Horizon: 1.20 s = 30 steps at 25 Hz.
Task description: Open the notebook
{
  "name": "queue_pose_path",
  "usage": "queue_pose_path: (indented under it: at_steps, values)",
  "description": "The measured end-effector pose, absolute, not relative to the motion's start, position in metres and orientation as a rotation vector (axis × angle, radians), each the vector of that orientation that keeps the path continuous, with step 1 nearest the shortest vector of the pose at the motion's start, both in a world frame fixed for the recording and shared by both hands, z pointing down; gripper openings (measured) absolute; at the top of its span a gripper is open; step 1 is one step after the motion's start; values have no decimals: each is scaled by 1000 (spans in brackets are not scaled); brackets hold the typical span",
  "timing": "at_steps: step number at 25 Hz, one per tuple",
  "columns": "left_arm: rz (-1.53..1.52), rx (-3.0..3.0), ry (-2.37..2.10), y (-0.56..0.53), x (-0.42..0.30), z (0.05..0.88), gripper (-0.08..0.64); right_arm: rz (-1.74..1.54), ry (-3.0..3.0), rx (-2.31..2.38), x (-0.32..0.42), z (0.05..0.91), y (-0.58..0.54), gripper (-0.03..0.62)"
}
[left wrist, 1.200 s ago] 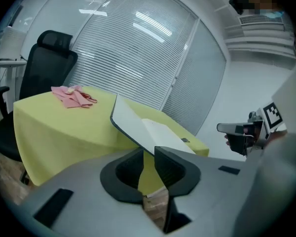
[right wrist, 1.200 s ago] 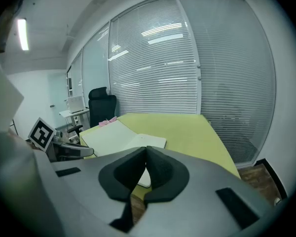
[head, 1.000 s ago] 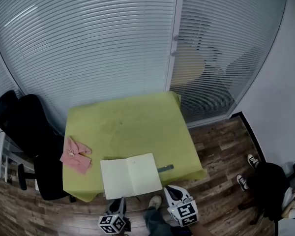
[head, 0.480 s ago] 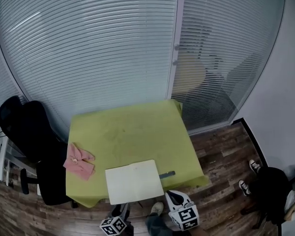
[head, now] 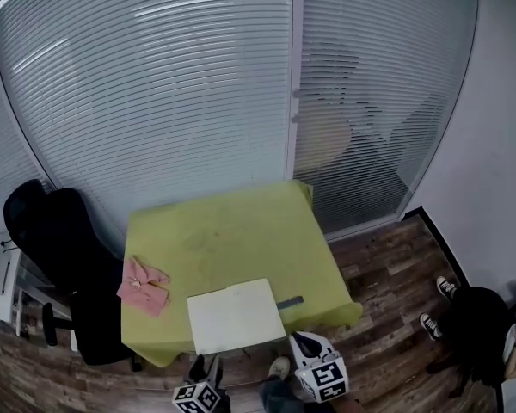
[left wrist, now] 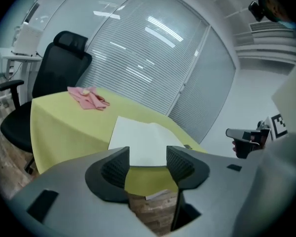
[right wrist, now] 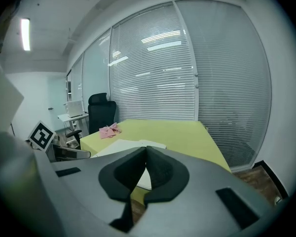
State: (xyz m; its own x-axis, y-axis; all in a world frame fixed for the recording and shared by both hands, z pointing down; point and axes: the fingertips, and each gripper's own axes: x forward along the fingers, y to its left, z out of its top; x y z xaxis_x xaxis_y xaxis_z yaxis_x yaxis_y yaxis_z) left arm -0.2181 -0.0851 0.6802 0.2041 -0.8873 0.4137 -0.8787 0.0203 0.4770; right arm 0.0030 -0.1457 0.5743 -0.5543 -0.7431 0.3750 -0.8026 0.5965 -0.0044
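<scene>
The notebook (head: 236,315) lies open on the yellow-green table (head: 232,231), white pages up, near the front edge; it also shows in the left gripper view (left wrist: 143,135) and the right gripper view (right wrist: 121,147). My left gripper (head: 205,368) hangs just off the table's front edge, short of the notebook. Its jaws (left wrist: 148,154) are opening and nothing is between them. My right gripper (head: 298,340) is below the notebook's right corner, apart from it. Its pads (right wrist: 147,152) meet, holding nothing.
A pink cloth (head: 144,285) lies at the table's left edge. A dark pen (head: 290,302) rests right of the notebook. A black office chair (head: 56,239) stands left of the table. Blinds on glass walls close the back. A seated person (head: 486,334) is at the far right.
Both grippers have drawn back a little from the notebook and the table's front edge. The notebook stays open on the table.
</scene>
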Motion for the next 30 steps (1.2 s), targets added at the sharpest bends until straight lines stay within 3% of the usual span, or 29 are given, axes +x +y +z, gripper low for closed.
queue_pose_path:
  at_steps: [8, 15, 19, 30]
  values:
    - [-45, 2086, -1716, -96, -197, 584, 231, 184, -2535, 1317, 5, 544, -126, 14]
    - [-56, 2223, -1810, -88, -174, 516, 132, 90, -2557, 1348, 6, 512, -110, 14]
    - [-62, 2219, -1878, -81, -177, 496, 73, 57, -2588, 1379, 4, 492, -104, 14]
    - [-52, 2198, -1941, -69, -171, 477, 32, 35, -2619, 1402, 12, 474, -90, 12]
